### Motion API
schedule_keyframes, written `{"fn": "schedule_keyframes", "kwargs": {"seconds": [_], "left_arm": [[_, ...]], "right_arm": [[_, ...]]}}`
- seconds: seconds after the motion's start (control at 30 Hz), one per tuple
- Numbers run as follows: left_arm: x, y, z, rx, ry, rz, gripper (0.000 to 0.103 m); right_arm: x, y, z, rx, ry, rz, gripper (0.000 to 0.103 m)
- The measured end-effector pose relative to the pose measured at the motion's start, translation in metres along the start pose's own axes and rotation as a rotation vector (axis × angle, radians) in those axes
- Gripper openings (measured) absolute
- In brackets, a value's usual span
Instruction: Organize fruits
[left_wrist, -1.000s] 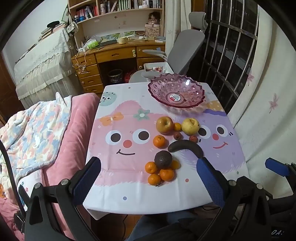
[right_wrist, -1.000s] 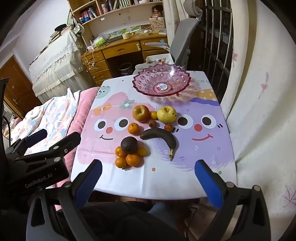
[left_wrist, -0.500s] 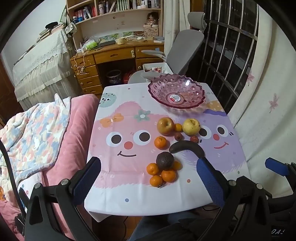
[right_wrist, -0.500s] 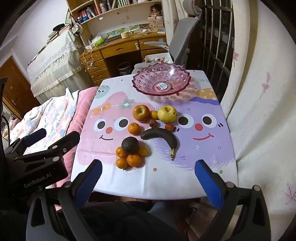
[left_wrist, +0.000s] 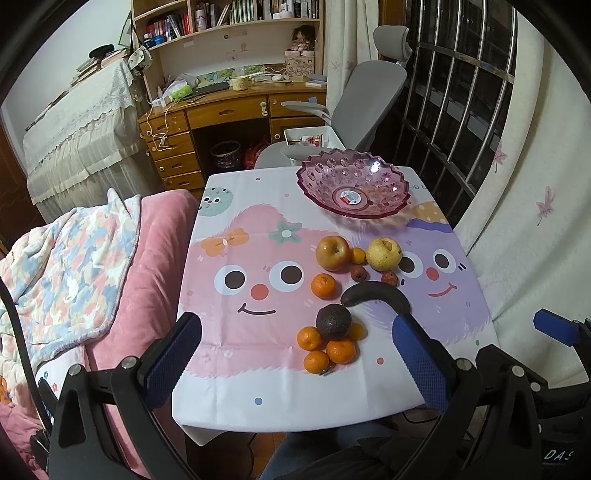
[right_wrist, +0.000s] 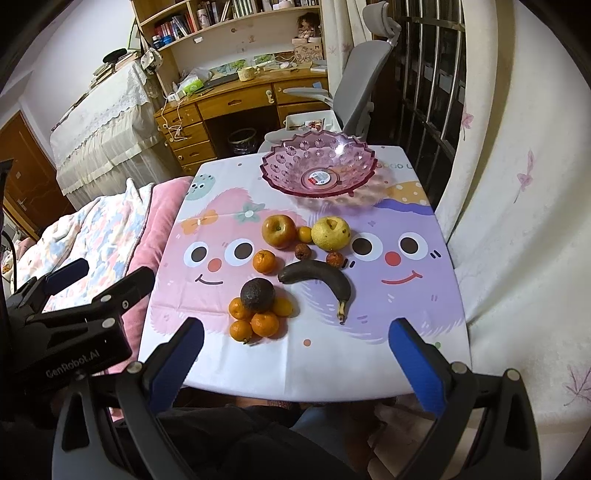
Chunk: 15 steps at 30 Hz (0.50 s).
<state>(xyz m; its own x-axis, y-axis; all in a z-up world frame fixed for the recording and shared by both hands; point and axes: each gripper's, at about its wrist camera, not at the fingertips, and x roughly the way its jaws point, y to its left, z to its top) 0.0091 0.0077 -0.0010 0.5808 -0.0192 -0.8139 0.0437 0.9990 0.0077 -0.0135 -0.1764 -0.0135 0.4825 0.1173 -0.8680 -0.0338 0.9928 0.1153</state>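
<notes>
We hold the left gripper (left_wrist: 295, 354) and the right gripper (right_wrist: 295, 354) above the near edge of the table (right_wrist: 295, 369), both with jaws spread wide and nothing between the blue pads, touching no fruit. Nearest that edge sits a cluster of four small tangerines (right_wrist: 264, 323) with a dark, rough-skinned avocado (right_wrist: 257, 294) resting on top of them. Just right of it lies one blackened banana (right_wrist: 317, 277), curved, its stem pointing toward the near edge. A fifth tangerine (right_wrist: 264, 261) sits alone behind the avocado. Farther on we see two small shrivelled reddish-brown fruits (right_wrist: 303, 251), one beside the banana's blunt end and one to its right. Behind them, in a row, stand one red-yellow apple (right_wrist: 279, 230), one tiny orange citrus (right_wrist: 305, 233) and one yellow pear (right_wrist: 330, 232) with brown blemishes, the citrus touching both. At the far edge, toward the right corner, one pink scalloped glass bowl (right_wrist: 280, 162) stands with only a sticker inside.
</notes>
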Motion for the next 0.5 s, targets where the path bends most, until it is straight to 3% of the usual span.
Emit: {"fn": "schedule_keyframes", "kwargs": {"seconds": [0.5], "left_arm": [[-0.006, 0.011, 0.005, 0.046, -0.019, -0.011, 0.103]], "right_arm": [[-0.004, 0.007, 0.006, -0.012, -0.035, -0.004, 0.101]]}}
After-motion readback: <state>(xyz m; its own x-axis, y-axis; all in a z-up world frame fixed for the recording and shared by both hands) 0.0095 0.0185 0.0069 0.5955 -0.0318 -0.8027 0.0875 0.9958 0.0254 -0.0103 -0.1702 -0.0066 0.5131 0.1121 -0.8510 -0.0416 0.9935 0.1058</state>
